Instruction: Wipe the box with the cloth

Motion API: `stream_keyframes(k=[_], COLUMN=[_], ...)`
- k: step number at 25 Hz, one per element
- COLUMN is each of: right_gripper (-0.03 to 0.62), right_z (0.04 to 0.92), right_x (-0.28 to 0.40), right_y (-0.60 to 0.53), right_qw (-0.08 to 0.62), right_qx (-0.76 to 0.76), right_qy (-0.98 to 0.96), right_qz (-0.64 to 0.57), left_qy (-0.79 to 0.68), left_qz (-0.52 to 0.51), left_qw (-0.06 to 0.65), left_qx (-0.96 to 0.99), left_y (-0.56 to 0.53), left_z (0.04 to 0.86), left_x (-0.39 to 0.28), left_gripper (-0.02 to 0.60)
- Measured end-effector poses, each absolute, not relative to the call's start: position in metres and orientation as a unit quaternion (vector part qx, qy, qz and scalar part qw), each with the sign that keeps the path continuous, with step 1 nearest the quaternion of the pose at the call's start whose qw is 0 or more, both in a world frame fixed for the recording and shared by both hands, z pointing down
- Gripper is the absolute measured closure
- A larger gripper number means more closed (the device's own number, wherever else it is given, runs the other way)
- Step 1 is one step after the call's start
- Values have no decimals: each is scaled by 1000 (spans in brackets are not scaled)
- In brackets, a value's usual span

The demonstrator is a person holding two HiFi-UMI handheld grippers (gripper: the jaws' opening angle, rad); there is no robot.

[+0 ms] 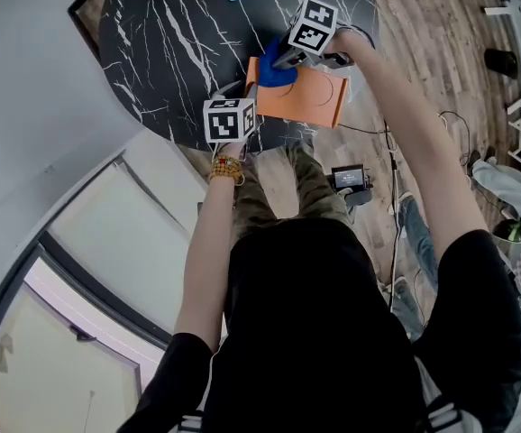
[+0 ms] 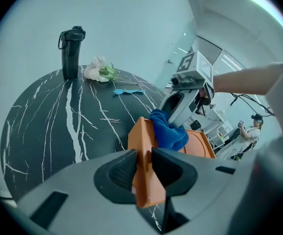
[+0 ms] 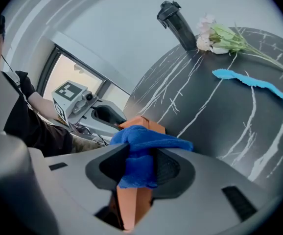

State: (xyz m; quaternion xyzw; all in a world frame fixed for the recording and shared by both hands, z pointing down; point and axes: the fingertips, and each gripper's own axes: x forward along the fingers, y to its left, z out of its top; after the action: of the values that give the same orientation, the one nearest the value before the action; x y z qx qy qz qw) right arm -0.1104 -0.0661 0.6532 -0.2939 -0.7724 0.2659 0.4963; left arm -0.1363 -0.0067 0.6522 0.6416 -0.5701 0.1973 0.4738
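Note:
An orange open box [image 1: 310,97] lies at the near edge of the black marble table [image 1: 170,52]. My left gripper [image 1: 247,93] is shut on the box's left wall, and the orange wall [image 2: 144,151] stands between its pads [image 2: 117,168]. My right gripper [image 1: 283,61] is shut on a blue cloth [image 1: 274,72]. In the right gripper view the cloth [image 3: 141,151] is bunched between the jaws and drapes over the top edge of a box wall [image 3: 136,204]. The left gripper view shows the cloth [image 2: 168,131] resting on the box rim just past my left jaws.
At the far side of the table stand a dark bottle [image 3: 178,26], a bunch of pale flowers [image 3: 220,38] and a light blue strip [image 3: 251,82]. The person's legs and cables on a wooden floor [image 1: 441,43] show below the table edge.

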Motion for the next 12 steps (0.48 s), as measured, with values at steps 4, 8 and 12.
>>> stream_keyframes(k=[4,8,12], right_gripper=[460,460,461], right_z=[654,654,655], right_x=[-90,-70,-45], right_y=[-67,-67,-69], right_qw=[491,486,493], right_qx=[-289,-281,-276], right_qy=[-774,-778,-776], right_qz=[275,282,281], left_qy=[-564,-576,-592], left_qz=[186,215,224], left_qw=[492,471,458], left_qx=[636,633,625], left_y=[-6,-7,-8], left_z=[653,652,651], left_x=[-136,-136,-136], left_gripper=[474,479,502])
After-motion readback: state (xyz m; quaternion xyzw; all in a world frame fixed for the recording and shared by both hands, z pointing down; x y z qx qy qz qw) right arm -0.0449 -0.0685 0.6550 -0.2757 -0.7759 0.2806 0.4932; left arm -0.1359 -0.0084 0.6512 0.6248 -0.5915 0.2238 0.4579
